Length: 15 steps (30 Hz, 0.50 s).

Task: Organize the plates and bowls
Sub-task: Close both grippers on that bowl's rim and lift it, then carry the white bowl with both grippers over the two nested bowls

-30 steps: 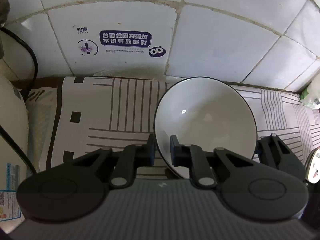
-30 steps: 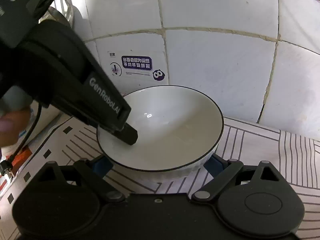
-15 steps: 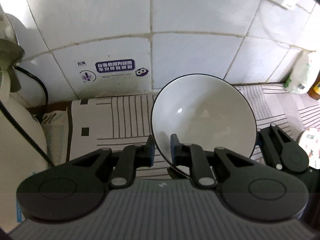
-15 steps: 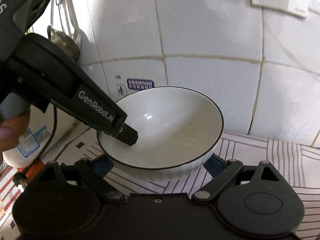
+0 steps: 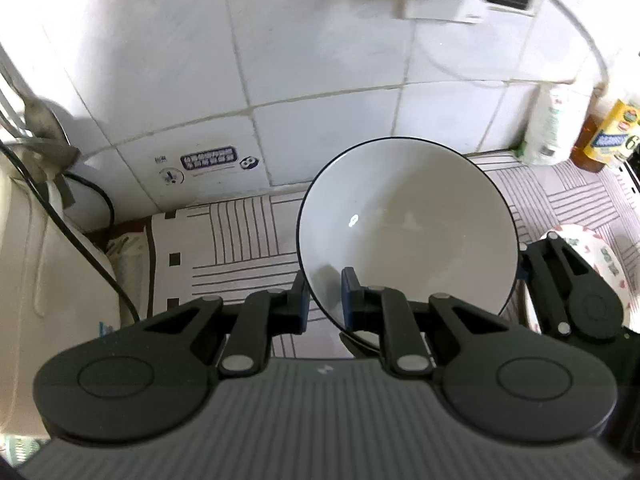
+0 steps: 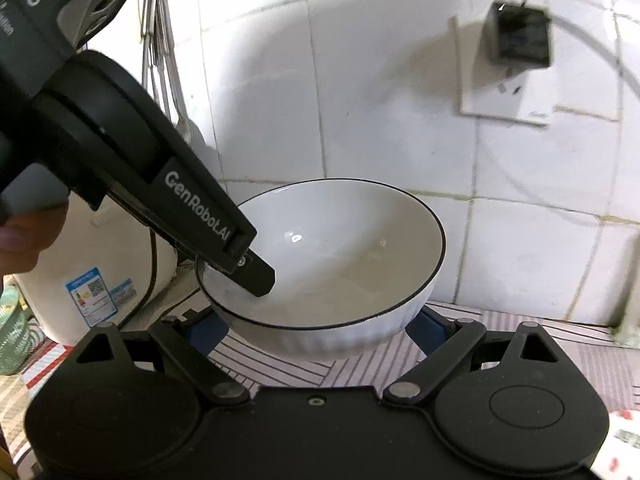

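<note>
A white bowl (image 5: 404,228) with a thin black rim is held in the air above the counter. My left gripper (image 5: 324,292) is shut on the bowl's near rim, one finger inside and one outside. In the right wrist view the same bowl (image 6: 340,268) sits between the wide-set fingers of my right gripper (image 6: 316,330), which cradle its ribbed outer wall from both sides. The left gripper (image 6: 252,276) shows there clamped on the bowl's left rim. A patterned plate (image 5: 600,252) lies on the counter at the right, partly hidden by the right gripper.
A striped mat (image 5: 240,240) covers the counter below the tiled wall (image 5: 320,60). A white appliance (image 5: 36,248) with a black cord stands at the left. Bottles (image 5: 552,128) stand at the far right. A wall socket with a black plug (image 6: 520,36) is above.
The bowl, held by both grippers, has risen well above the mat. More of the wall, the socket and the bottles have come into view.
</note>
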Motion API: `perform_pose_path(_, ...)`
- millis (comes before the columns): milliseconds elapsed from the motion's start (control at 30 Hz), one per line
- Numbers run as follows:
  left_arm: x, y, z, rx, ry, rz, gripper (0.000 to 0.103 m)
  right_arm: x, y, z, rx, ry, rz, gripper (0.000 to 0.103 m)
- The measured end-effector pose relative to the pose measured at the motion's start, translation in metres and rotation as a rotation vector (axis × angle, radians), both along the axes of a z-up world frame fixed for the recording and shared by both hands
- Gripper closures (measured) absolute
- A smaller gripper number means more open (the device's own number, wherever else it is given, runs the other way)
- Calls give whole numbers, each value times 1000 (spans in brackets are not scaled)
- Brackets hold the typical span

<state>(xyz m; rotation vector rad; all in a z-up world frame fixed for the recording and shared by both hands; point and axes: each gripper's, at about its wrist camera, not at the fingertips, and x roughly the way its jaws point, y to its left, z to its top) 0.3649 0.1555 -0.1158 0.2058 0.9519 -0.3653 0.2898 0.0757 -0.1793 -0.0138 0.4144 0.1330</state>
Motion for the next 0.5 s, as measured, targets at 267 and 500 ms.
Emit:
perform_pose_path(267,-41,-37,36,19,-48,-79,88,-45,-21,29,16,-62,-60,7)
perform_pose_path(500,-74,-86,65,5,-61,-179,87,-94,-55,59,-5,-106,-131,7)
